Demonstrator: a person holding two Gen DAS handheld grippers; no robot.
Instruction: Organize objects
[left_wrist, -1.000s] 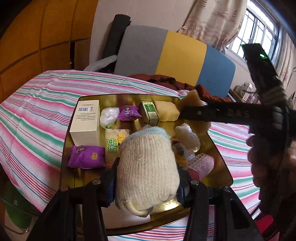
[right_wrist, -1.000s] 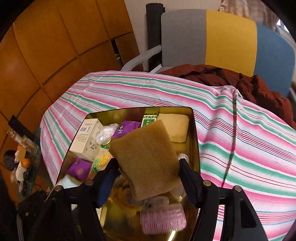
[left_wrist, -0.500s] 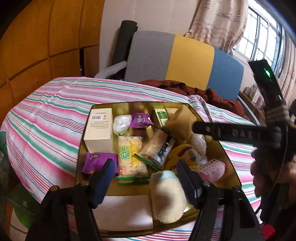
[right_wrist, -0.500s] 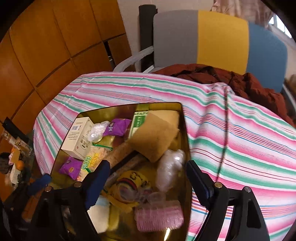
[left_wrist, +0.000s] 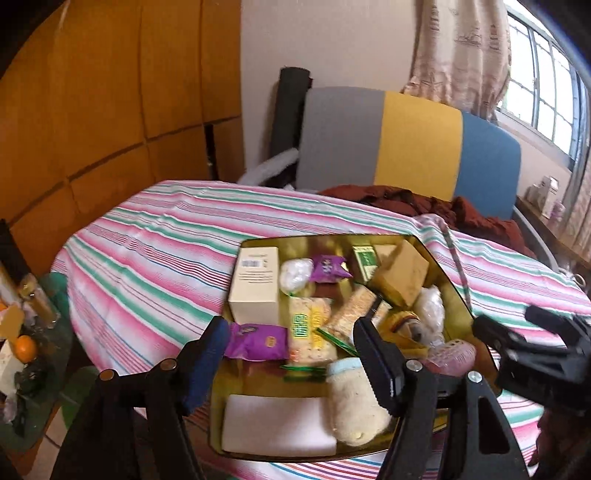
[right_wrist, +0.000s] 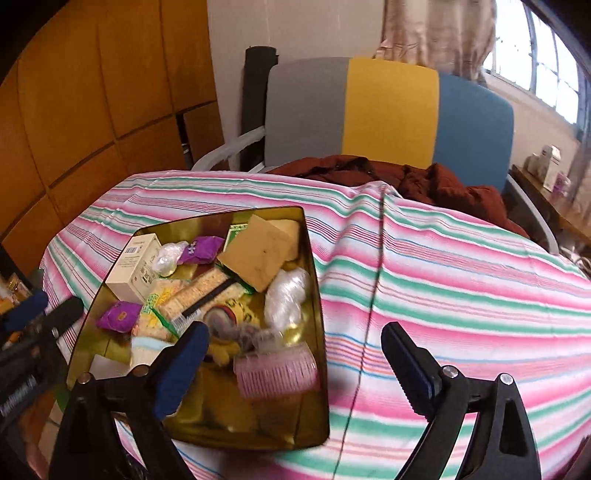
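While both grippers hang above the striped cloth, nothing is held in either one. On the left, the left gripper has its fingers spread wide, near the front of the gold tray. In the tray lie a white box, purple packets, a rolled cream sock, a brown sponge and a pink roller. On the right, the right gripper is wide open too, partly over the tray's right side and the cloth.
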